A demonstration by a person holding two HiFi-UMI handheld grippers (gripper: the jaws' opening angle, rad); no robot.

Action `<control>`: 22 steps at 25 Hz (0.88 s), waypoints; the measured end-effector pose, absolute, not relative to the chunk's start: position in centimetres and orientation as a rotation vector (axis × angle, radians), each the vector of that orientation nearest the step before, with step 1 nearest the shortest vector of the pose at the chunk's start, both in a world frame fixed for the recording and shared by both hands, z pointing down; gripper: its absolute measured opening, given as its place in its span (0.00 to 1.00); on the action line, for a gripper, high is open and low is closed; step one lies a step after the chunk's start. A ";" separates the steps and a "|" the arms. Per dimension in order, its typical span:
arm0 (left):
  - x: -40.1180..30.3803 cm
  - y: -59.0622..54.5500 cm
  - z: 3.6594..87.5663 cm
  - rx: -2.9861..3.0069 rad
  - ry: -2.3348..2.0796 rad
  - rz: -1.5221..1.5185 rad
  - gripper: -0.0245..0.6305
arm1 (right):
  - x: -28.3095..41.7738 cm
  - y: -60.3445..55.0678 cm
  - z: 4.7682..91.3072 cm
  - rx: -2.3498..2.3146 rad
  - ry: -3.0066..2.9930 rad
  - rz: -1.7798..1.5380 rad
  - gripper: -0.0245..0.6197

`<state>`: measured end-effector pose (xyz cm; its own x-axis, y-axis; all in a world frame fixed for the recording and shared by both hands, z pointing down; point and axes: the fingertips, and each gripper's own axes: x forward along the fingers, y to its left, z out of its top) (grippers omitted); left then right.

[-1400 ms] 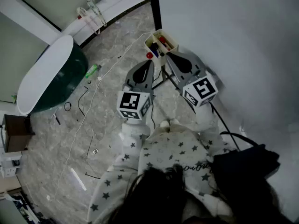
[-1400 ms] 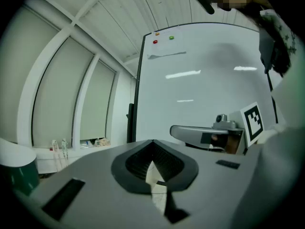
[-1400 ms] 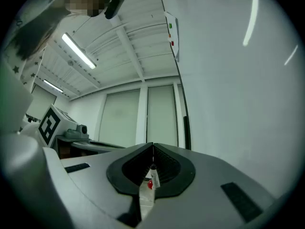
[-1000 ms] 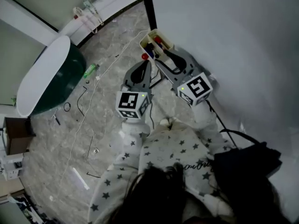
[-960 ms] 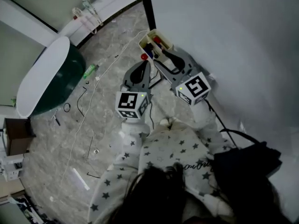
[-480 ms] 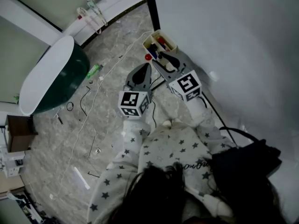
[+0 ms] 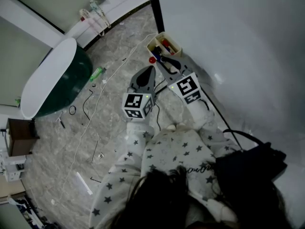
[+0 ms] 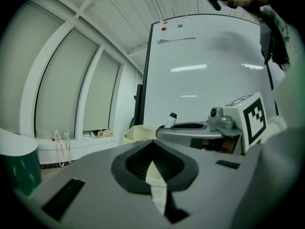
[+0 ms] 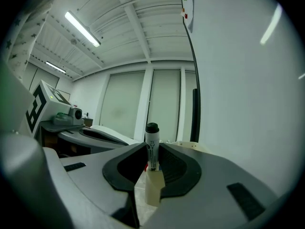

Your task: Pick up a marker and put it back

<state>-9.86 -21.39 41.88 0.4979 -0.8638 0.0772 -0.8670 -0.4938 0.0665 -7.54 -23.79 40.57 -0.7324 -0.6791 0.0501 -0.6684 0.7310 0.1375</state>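
Right tongs (image 9: 152, 151) closing on a black-capped marker (image 9: 152, 138) beside the pen box (image 7: 172, 38).

My left tongs (image 8: 152, 160) sit narrow, tips together with nothing between them, level with the right pair. The right tongs' jaws are closing, and their pads lie against the marker's barrel. The marker stands upright between them, with its cap above the jaws. Just beyond is the cream pen box with other markers (image 7: 165, 43) in it, at the foot of the whiteboard (image 7: 233, 42). I cannot tell whether the gripped marker's lower end is clear of the box.
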 end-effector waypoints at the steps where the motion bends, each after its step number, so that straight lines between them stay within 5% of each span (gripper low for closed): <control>1: -9.8 -21.4 41.8 2.638 -1.526 0.050 0.04 | -7.5 -23.8 40.6 1.103 -2.831 -0.164 0.17; 22: -7.9 -20.0 34.2 2.787 -1.411 0.059 0.04 | -6.4 -21.6 32.1 1.016 -2.931 -0.179 0.17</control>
<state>-7.95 -20.02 34.19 0.5914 -0.8053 0.0416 -0.8059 -0.5920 -0.0019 -6.37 -21.61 32.07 -0.7856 -0.6187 -0.0051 -0.6147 0.7796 0.1202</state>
